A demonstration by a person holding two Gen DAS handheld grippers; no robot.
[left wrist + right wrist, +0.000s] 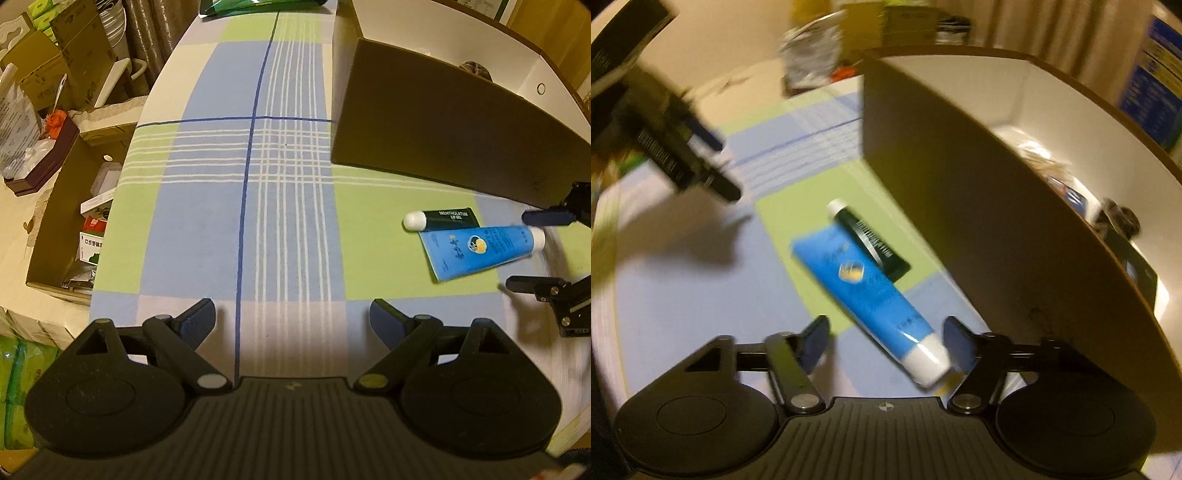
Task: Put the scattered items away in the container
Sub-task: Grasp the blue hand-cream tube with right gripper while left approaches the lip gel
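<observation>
While brown box [960,229] stands open on checked cloth [221,221], we see few blurred items on its white floor, identity unclear. Blue tube [871,295] lies just beside box, dark green tube [871,240] touching it. Our right gripper [882,341] spread wide, white cap between fingers, nothing clenched. Our left gripper [293,319] released, well apart. Cardboard cartons [62,221] beyond table edge.

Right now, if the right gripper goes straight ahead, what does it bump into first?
Probably the blue tube: its white cap already lies between the open right gripper fingers. The view is blurred, so depth is uncertain.
</observation>
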